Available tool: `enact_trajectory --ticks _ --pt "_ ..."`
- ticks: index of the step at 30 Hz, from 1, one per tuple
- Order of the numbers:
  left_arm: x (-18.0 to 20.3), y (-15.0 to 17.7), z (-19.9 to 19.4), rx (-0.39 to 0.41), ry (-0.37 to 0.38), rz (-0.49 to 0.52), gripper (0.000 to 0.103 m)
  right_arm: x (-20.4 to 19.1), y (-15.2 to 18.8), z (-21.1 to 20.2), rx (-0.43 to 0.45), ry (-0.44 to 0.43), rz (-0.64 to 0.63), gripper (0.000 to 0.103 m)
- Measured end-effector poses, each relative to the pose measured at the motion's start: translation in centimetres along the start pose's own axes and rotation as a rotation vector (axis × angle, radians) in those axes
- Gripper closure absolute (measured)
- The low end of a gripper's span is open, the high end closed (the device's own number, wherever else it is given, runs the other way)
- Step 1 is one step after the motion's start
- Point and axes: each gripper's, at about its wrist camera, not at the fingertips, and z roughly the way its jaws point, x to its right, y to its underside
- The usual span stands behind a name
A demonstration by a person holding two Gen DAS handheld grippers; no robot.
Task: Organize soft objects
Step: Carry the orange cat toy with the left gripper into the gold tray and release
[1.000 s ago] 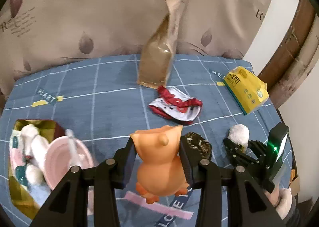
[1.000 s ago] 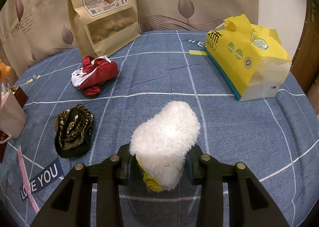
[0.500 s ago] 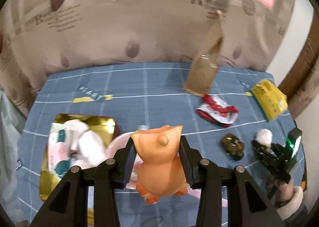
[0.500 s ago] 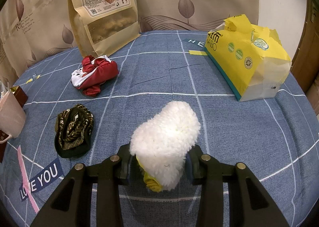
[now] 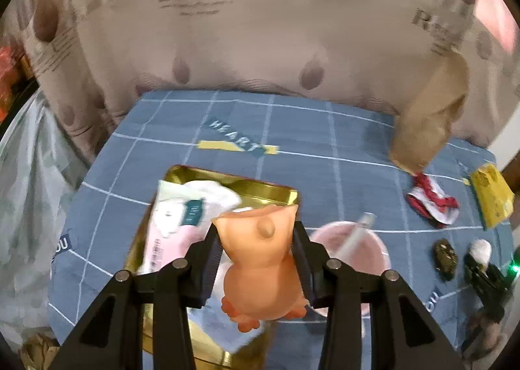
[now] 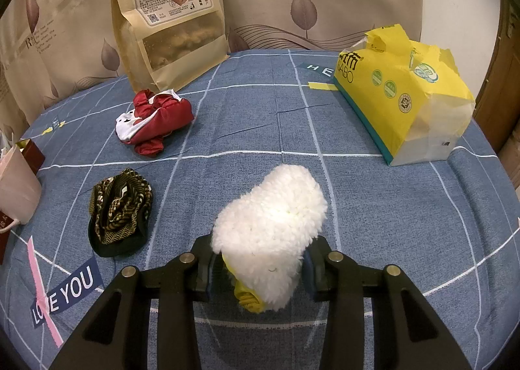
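My left gripper (image 5: 256, 259) is shut on an orange soft toy (image 5: 260, 266) and holds it above the right part of a gold tray (image 5: 260, 186), which holds white and pink soft items (image 5: 182, 217). My right gripper (image 6: 258, 269) is shut on a white fluffy toy (image 6: 269, 223) with a yellow part underneath, low over the blue tablecloth. A red and white cloth (image 6: 152, 120) and a dark striped cloth (image 6: 118, 210) lie to its left. Both also show in the left wrist view, the red cloth (image 5: 432, 201) and the striped cloth (image 5: 445, 256).
A pink cup (image 5: 364, 249) with a straw stands right of the tray. A brown snack bag (image 6: 169, 16) leans on the curtain at the back. A yellow tissue pack (image 6: 399, 94) lies at the right. The table edge falls away at the left.
My left gripper has carried the orange toy leftward, from over the dark cloth to above the gold tray. The right gripper and white toy have not moved.
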Motion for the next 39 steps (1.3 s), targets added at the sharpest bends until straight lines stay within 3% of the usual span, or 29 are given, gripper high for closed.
enact_trajectory --ticks 12,28,39 --pt "-4.4 -0.6 4.1 -0.031 -0.057 -0.068 0.061 0.0 0.0 0.0 -0.001 0.001 0.000 0.064" --pt "-2.5 -1.5 8.3 -0.060 -0.053 0.009 0.061 -0.1 0.0 0.1 -0.002 0.006 -0.005 0.064" --pt "-2.3 -1.2 8.4 -0.053 -0.058 0.026 0.054 -0.2 0.0 0.1 -0.002 0.006 -0.005 0.064"
